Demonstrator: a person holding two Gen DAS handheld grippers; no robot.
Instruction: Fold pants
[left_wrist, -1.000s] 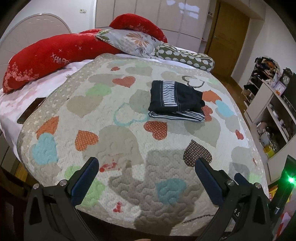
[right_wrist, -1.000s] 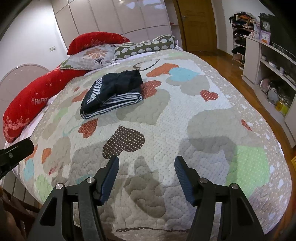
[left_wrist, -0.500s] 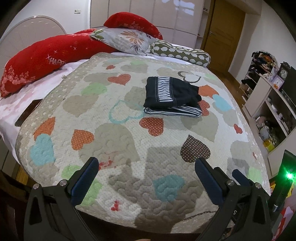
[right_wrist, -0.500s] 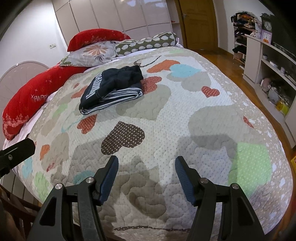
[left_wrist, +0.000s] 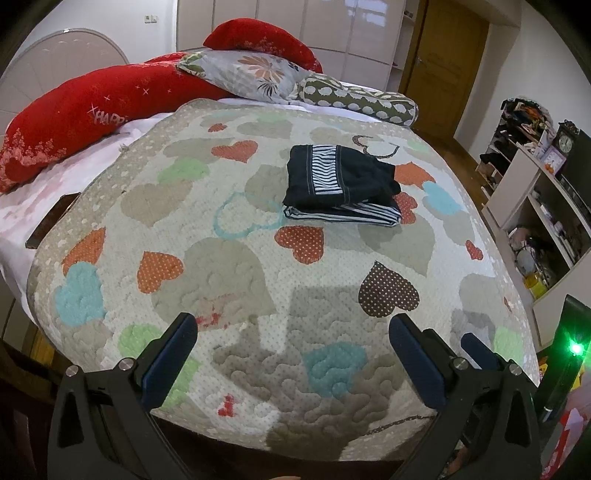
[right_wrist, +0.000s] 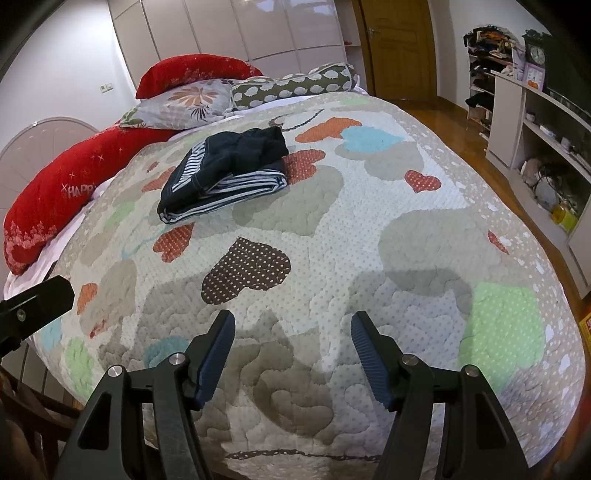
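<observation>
— Where are the folded pants?
— On the heart-patterned quilt, far beyond both sets of fingers, well apart from them.
— And the grippers?
— Left gripper spread wide, empty; right gripper spread too, pinching nothing, near the bed's edge.

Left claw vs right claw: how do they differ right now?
The left claw is spread wider than the right claw, whose blue pads sit closer together. The left claw's smooth blue pads contrast with the ribbed faces on the right claw's pads. Shared: both are open, empty, held near the foot of the heart-patterned quilt, apart from the folded dark navy pants with striped trim.
</observation>
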